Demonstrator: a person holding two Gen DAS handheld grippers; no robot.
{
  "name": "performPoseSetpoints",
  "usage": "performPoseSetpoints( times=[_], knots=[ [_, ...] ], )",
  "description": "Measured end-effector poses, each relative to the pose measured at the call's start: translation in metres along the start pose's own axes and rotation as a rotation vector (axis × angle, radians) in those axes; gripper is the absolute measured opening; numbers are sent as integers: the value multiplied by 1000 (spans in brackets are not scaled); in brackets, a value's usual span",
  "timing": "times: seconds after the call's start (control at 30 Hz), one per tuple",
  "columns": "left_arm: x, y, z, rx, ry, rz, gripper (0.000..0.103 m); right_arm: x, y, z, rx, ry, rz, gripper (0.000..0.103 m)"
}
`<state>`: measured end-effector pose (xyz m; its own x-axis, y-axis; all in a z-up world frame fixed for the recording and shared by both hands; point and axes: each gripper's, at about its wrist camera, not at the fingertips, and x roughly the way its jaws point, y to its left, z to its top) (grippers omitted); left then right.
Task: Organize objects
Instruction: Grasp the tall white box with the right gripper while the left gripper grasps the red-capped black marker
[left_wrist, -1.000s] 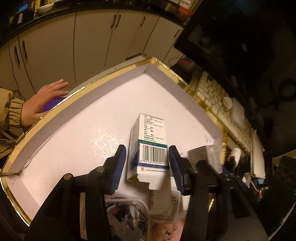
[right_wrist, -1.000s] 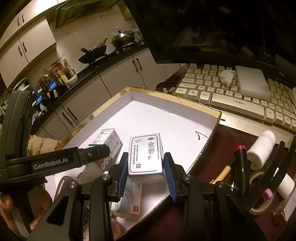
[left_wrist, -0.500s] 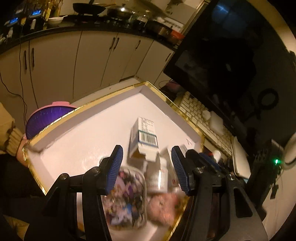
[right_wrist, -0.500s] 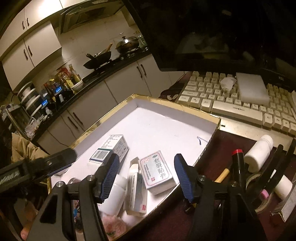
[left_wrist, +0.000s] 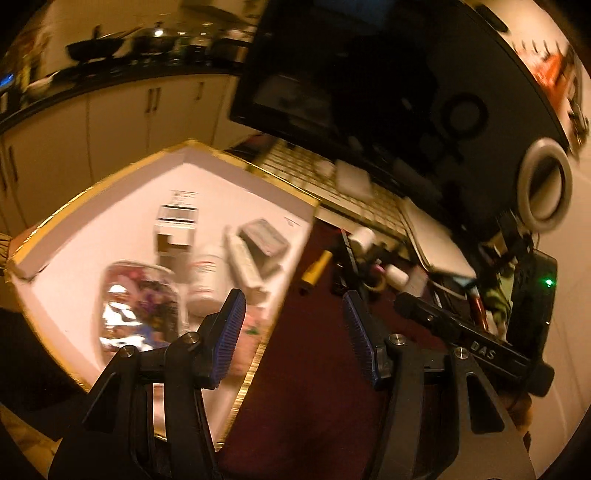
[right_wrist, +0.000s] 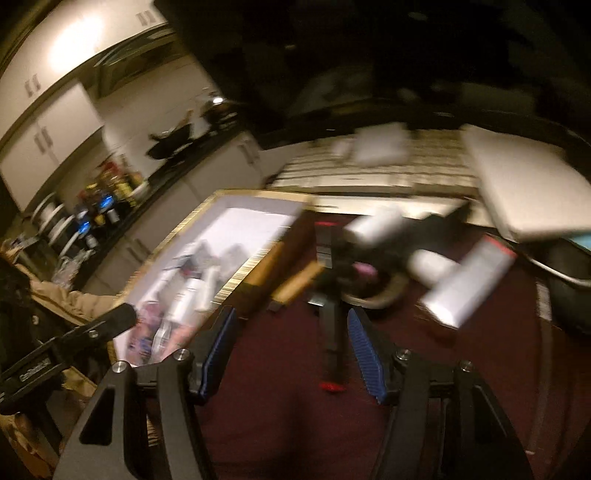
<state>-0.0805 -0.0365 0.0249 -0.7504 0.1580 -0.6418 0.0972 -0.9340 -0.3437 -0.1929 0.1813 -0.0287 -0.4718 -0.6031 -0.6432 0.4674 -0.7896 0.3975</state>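
A: Left wrist view. The left gripper (left_wrist: 293, 325) has its jaws spread wide with nothing between the blue pads; only dark red tabletop (left_wrist: 314, 387) shows in the gap.

B: And just past it?

A: The gold-rimmed box (left_wrist: 258, 173) lies to the left of the gap, its near corner under the left finger. Inside, on the white floor: a clear jar (left_wrist: 138, 299) with colourful contents, a white bottle (left_wrist: 205, 280) beside it, a white carton with a barcode (left_wrist: 176, 221) further in, and a grey carton (left_wrist: 264, 242) leaning on a long white one toward the right wall. All blurred.

B: Right wrist view?

A: The right gripper (right_wrist: 291, 350) is also spread wide and holds nothing. Between its fingers, on the dark red top, lies a black stick with a red tip (right_wrist: 332, 354).

B: Beyond that?

A: A loose cluster: a roll of tape (right_wrist: 384, 291), a white bottle on its side (right_wrist: 376, 225), a white carton with a red edge (right_wrist: 469, 280). Too smeared to sort further. The box sits to the left, the cartons inside it. A pale keyboard (right_wrist: 424, 170) runs behind, under a dark monitor (right_wrist: 369, 55).

B: Anything of the person?

A: A tan sleeve (right_wrist: 62, 299) at the left edge.
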Motion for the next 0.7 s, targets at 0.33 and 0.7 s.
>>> performPoseSetpoints(
  times=[0.33, 0.7],
  knots=[
    [17, -22, -9, 61, 75, -16, 55, -20, -49, -12, 77, -25, -123, 61],
    [29, -36, -13, 81, 110, -20, 55, 13, -65, 23, 189, -6, -261, 62]
  ],
)
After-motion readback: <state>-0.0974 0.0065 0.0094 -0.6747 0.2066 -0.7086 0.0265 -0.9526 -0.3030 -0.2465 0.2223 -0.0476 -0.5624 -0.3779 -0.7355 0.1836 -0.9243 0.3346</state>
